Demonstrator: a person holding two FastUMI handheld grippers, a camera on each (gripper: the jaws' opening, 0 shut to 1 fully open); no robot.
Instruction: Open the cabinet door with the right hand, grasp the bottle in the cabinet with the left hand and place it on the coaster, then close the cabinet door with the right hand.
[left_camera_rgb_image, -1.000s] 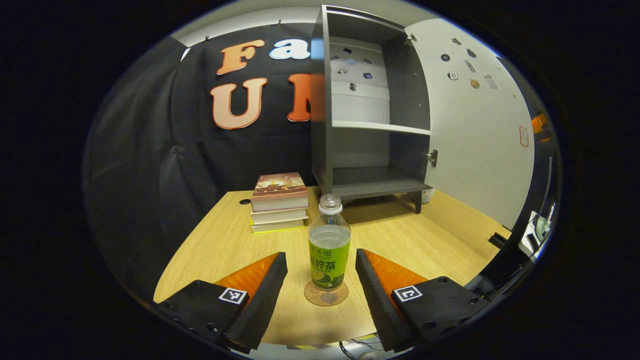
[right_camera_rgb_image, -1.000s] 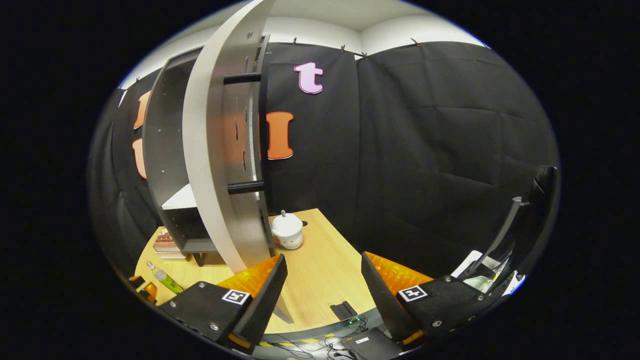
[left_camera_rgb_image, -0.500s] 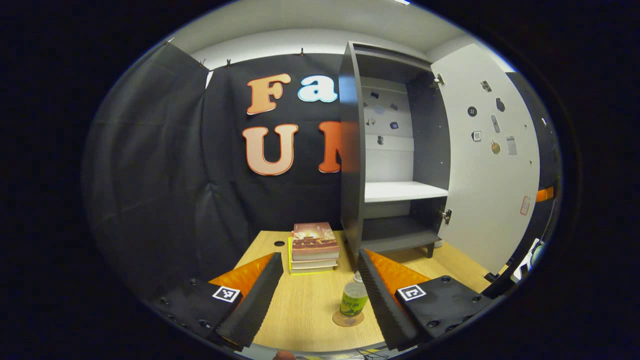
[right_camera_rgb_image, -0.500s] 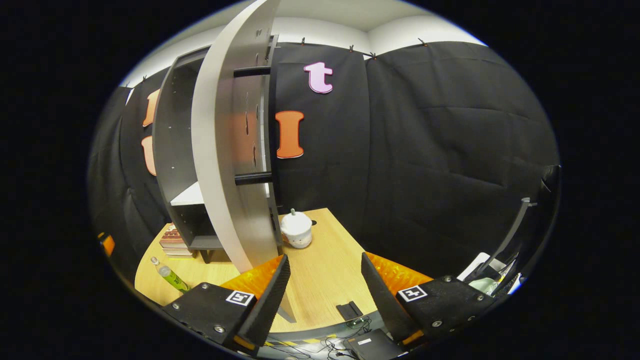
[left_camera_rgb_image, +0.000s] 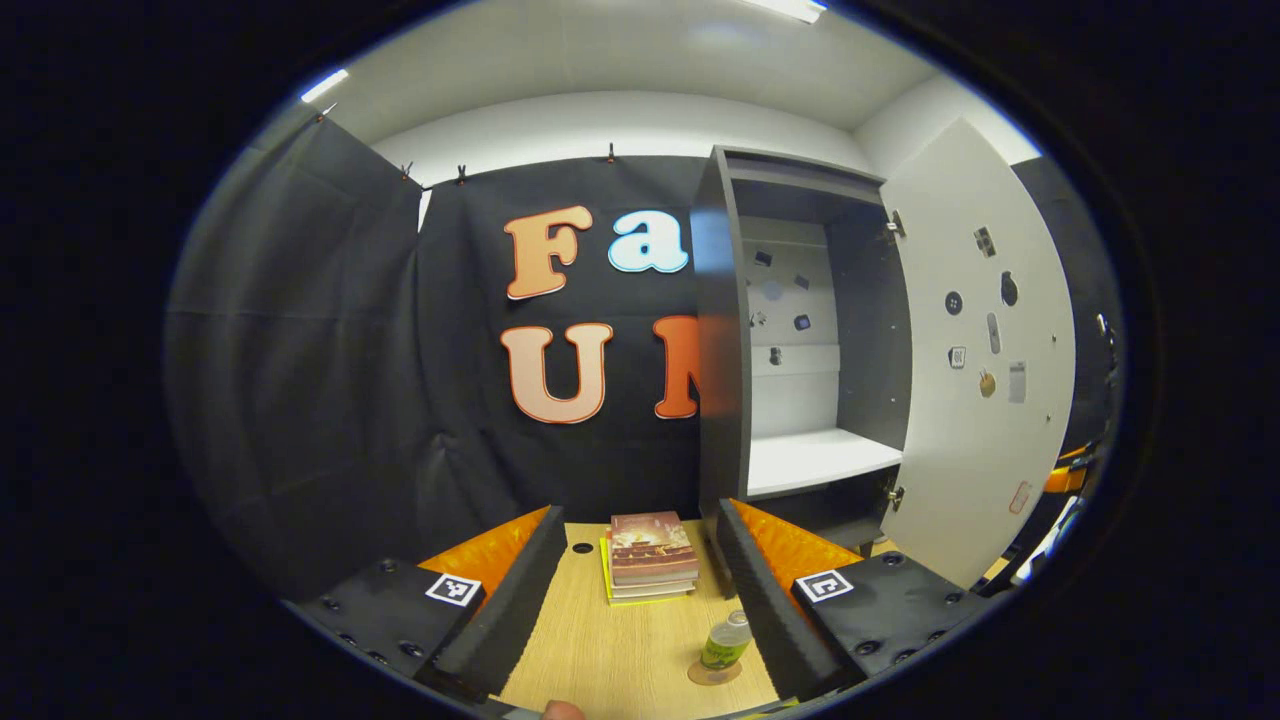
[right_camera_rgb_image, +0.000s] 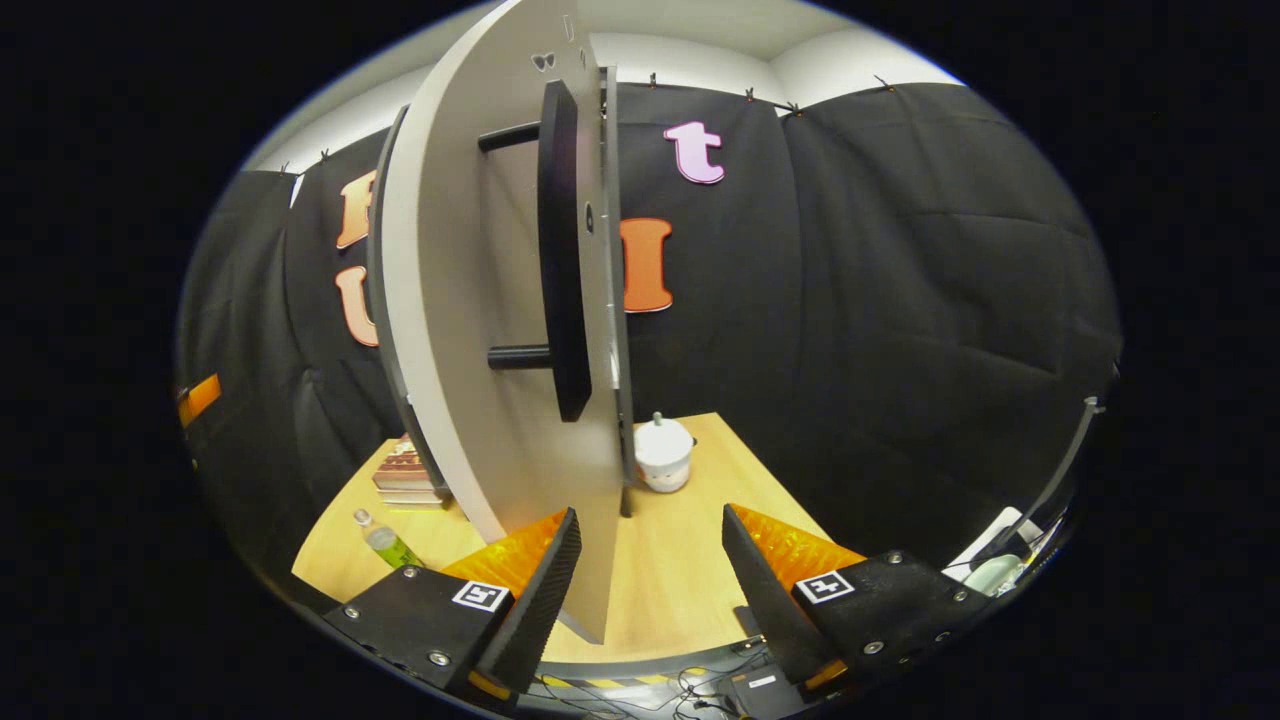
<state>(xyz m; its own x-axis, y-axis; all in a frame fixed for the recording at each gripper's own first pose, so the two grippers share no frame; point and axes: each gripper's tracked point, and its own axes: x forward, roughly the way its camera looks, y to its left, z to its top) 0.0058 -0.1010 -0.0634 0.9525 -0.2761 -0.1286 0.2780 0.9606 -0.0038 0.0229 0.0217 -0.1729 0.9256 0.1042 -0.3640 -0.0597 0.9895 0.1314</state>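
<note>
the bottle (left_camera_rgb_image: 724, 644) stands upright on the round coaster (left_camera_rgb_image: 714, 673) on the worktop (left_camera_rgb_image: 620, 650), low in your left gripper view and just beside the inner edge of one finger (left_camera_rgb_image: 752, 600). your left gripper (left_camera_rgb_image: 632, 590) is spread wide and holds nothing; the bottle sits beyond it, apart from both fingers. behind the bottle a stack of books (left_camera_rgb_image: 648, 555) lies flat on the worktop, near the foot of the cabinet (left_camera_rgb_image: 790, 330). the cabinet is dark grey with a white shelf (left_camera_rgb_image: 815, 460) inside, and nothing sits on that shelf. its door (left_camera_rgb_image: 985, 350) hangs open on the far side of the cabinet, pale inner face toward you, with small stickers scattered on it. in your right gripper view the door (right_camera_rgb_image: 470, 330) stands edge-on right in front of you, and its long dark handle (right_camera_rgb_image: 562, 250) sticks out toward the camera on two posts. your right gripper (right_camera_rgb_image: 645, 570) is spread wide with nothing between its fingers; the door's lower edge drops just beside one finger (right_camera_rgb_image: 535, 590), though you cannot tell whether they touch. a small white lidded jar (right_camera_rgb_image: 663, 455) sits on the worktop past the door. the bottle (right_camera_rgb_image: 383, 540) shows far off to one side there, near the books (right_camera_rgb_image: 405, 475).
</note>
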